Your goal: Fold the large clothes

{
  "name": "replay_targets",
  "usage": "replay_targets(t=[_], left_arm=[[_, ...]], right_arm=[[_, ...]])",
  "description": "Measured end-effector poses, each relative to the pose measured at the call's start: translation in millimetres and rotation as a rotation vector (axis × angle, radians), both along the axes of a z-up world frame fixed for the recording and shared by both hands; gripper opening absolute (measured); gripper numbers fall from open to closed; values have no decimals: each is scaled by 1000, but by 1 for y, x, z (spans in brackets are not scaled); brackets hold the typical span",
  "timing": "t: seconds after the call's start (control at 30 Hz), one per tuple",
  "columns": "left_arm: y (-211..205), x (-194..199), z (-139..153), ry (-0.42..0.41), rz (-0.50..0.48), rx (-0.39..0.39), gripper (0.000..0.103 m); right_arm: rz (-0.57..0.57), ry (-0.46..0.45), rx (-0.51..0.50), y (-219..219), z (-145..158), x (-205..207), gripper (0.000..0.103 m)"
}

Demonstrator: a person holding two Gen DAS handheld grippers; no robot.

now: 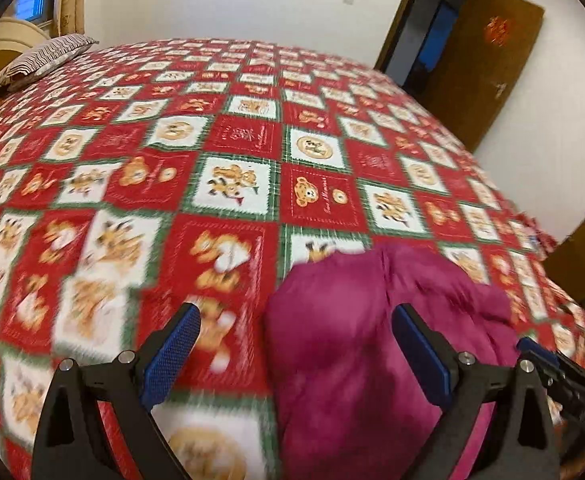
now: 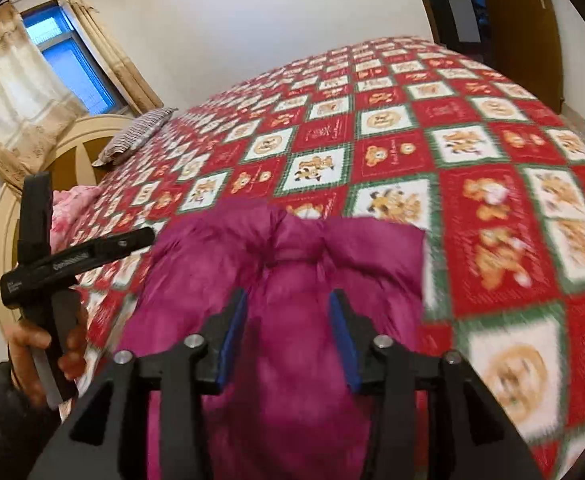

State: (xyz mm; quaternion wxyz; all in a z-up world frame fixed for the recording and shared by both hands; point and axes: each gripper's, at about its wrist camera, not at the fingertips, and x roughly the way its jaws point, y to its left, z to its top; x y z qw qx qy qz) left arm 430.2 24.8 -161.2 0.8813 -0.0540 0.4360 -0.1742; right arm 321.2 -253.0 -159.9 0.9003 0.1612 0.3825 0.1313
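Observation:
A magenta padded garment (image 1: 364,344) lies bunched at the near edge of the bed; it also shows in the right wrist view (image 2: 292,264). My left gripper (image 1: 296,344) is open, its left finger over the bedspread and its right finger over the garment. My right gripper (image 2: 288,332) is open with its jaws above the middle of the garment, holding nothing. The left gripper's body and the hand on it show at the left of the right wrist view (image 2: 52,264). The right gripper shows at the right edge of the left wrist view (image 1: 560,368).
A red, white and green bear-print bedspread (image 1: 252,140) covers the bed. A striped pillow (image 1: 40,60) lies at the headboard, pink bedding (image 2: 68,208) beside it. A brown door (image 1: 488,64) stands open at the far right. A curtained window (image 2: 52,64) is at the far left.

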Motion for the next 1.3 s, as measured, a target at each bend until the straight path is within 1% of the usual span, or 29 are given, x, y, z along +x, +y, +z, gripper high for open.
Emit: replay_targets(t=[0.07, 0.1, 0.17, 0.2, 0.23, 0.3, 0.37, 0.4, 0.43, 0.47, 0.5, 0.57, 0.6, 0.63, 0.67, 0.73, 0.8, 0.83, 0.87, 0.9, 0.93, 1.0, 1.03, 1.1, 1.17, 1.2, 1.23, 1.3], left_arm=[[3, -14, -3, 9, -15, -13, 97], [0, -20, -10, 27, -26, -1, 97], [-11, -24, -26, 52, -31, 54, 97], [-19, -27, -36, 60, -28, 74, 97], [-20, -30, -39, 57, -21, 75, 97], [-23, -32, -45, 54, 6, 77, 97], [-18, -32, -43, 75, 9, 64, 97], [-12, -32, -40, 92, 5, 48, 97], [-4, -33, -35, 98, 7, 16, 97], [3, -36, -30, 91, 10, -14, 97], [13, -41, -24, 73, 21, -46, 97], [34, -49, -12, 32, 63, -82, 97], [41, -51, -11, 25, 71, -98, 97], [44, -51, -12, 34, 71, -114, 97], [47, -51, -17, 60, 69, -133, 97], [50, -48, -33, 144, 68, -186, 97], [48, -46, -53, 223, 74, -256, 97], [48, -48, -55, 214, 87, -267, 97], [46, -52, -54, 188, 100, -274, 98], [43, -55, -53, 179, 85, -301, 98], [39, -56, -53, 192, 53, -342, 98], [24, -56, -59, 268, -47, -437, 98], [17, -56, -60, 268, -62, -424, 98], [11, -58, -58, 238, -75, -396, 99], [6, -57, -58, 243, -79, -405, 99], [4, -56, -57, 244, -86, -410, 99], [-1, -56, -56, 241, -96, -395, 99], [-8, -58, -53, 231, -124, -356, 99]], right_arm=[[-18, 13, -19, -1, -4, -17, 48], [-25, 32, -13, -1, -10, -21, 48], [-56, 95, -4, 1, -28, -20, 48], [-66, 111, 18, 1, -34, -18, 48], [-86, 118, 48, 3, -43, -18, 49], [-107, 104, 38, 5, -46, -18, 49], [-102, 120, 9, 8, -43, -16, 49], [-88, 139, 8, 6, -38, -15, 49], [-83, 148, 19, 3, -34, -17, 49], [-89, 128, 68, -7, -24, -23, 49], [-98, 86, 113, -16, -15, -32, 50], [-120, 23, 160, -33, -4, -47, 68], [-127, 12, 170, -38, -3, -51, 84], [-123, 10, 179, -41, -6, -53, 88], [-113, 17, 181, -41, -9, -52, 88], [-100, 39, 186, -40, -19, -50, 88], [-88, 56, 215, -37, -30, -44, 88], [-81, 69, 226, -36, -36, -41, 88], [-70, 79, 236, -34, -41, -38, 88], [-55, 90, 242, -31, -47, -36, 88], [-44, 99, 248, -29, -49, -37, 88], [-27, 87, 253, -25, -51, -39, 90], [-13, 85, 254, -23, -49, -40, 90], [34, 93, 276, -19, -48, -39, 90], [73, 98, 285, -14, -47, -38, 90], [80, 99, 275, -11, -48, -36, 91], [80, 101, 265, -8, -49, -33, 91], [78, 99, 276, -4, -51, -27, 91]])
